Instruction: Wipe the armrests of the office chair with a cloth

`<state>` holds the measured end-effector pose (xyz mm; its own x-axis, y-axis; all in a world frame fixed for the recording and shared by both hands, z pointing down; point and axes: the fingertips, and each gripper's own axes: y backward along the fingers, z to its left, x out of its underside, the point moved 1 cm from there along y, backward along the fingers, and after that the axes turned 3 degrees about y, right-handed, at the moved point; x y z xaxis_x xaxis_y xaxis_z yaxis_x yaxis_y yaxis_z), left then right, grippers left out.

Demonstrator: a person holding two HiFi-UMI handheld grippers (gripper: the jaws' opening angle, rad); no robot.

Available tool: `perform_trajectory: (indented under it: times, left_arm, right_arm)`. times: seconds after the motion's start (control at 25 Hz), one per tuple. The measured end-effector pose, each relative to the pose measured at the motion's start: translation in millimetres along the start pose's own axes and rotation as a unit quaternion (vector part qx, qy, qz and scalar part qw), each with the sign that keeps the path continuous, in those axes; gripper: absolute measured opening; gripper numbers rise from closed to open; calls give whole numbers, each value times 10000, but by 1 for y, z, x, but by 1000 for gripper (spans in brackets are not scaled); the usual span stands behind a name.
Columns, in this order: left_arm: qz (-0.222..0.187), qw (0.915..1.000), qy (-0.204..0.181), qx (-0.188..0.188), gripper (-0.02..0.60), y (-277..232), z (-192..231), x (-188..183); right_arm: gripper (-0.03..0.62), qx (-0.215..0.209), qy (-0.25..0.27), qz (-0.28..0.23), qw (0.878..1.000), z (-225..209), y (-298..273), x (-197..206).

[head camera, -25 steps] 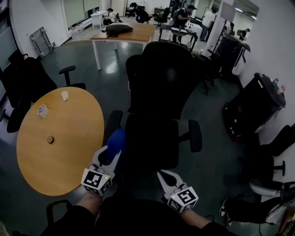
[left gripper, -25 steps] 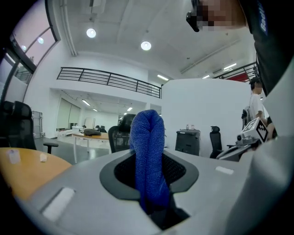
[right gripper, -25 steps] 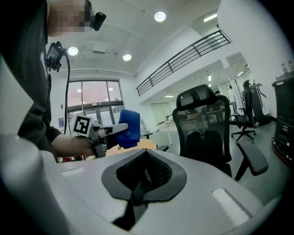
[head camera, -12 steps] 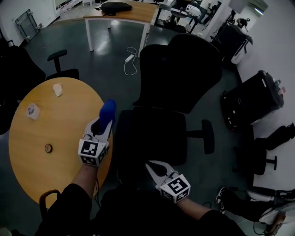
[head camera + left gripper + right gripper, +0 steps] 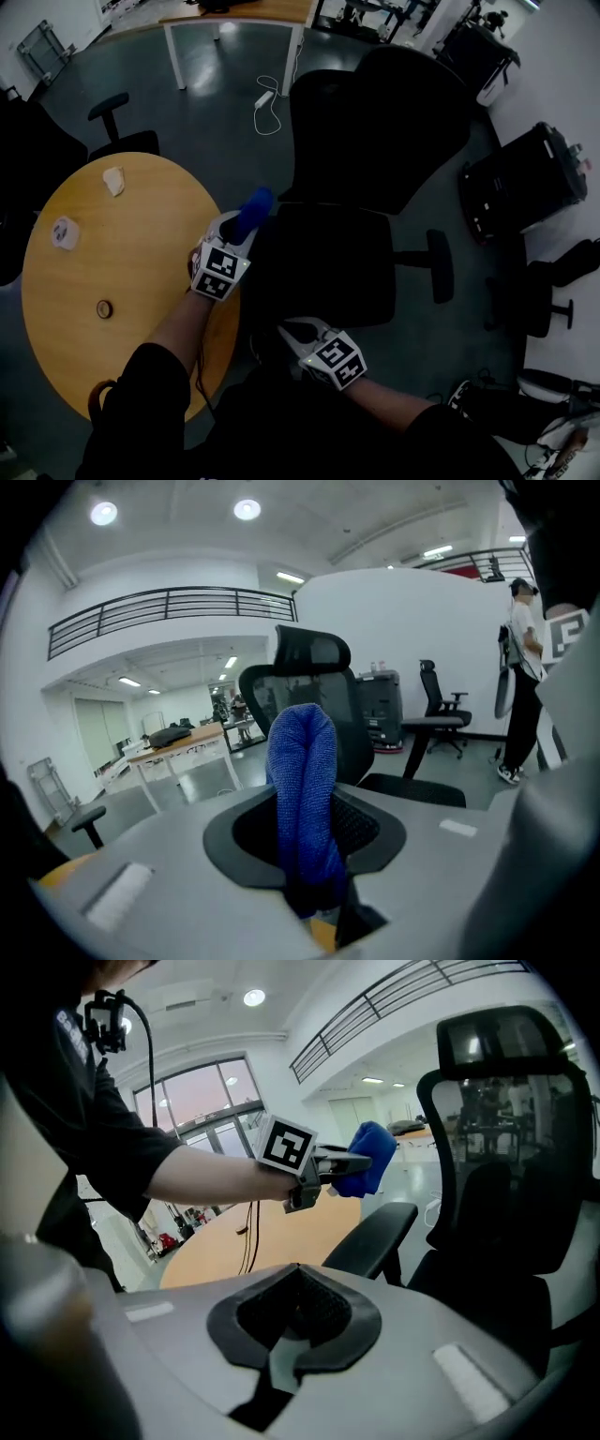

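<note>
A black office chair [image 5: 375,141] stands in front of me, its right armrest [image 5: 441,265] in plain sight. My left gripper [image 5: 236,234] is shut on a folded blue cloth [image 5: 254,212] at the chair's left side. In the right gripper view the blue cloth [image 5: 364,1171] hangs just above the left armrest [image 5: 370,1237], apart from it. In the left gripper view the cloth [image 5: 302,789] sticks up between the jaws, and the chair back [image 5: 309,691] lies beyond. My right gripper [image 5: 289,330] is low, near the seat's front edge, shut and holding nothing.
A round wooden table [image 5: 112,272] with a few small items is close on the left, right beside the left gripper. A desk [image 5: 234,19] and a power strip [image 5: 265,98] lie behind the chair. A black cabinet [image 5: 525,178] and more chairs stand to the right.
My left gripper has carried the blue cloth up and to the right, to the chair's left armrest. The right gripper has stayed low near my body, drifting slightly left.
</note>
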<state>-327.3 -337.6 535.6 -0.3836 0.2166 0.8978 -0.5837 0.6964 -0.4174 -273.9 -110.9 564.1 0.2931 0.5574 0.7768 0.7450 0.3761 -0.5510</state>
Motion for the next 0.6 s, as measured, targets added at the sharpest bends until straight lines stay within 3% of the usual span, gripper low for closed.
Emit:
perform_trajectory:
  times: [0.2, 0.4, 0.6]
  left_arm:
    - [586, 9959, -661, 178, 126, -26, 7, 26]
    - [1072, 9901, -828, 370, 126, -54, 19, 58]
    - [1250, 9835, -1086, 724, 126, -82, 12, 66]
  right_arm:
    - [4, -41, -175, 302, 9994, -11, -27, 18]
    - [5, -64, -265, 582, 9979, -16, -47, 33]
    - [5, 16, -384, 779, 9962, -26, -52, 43]
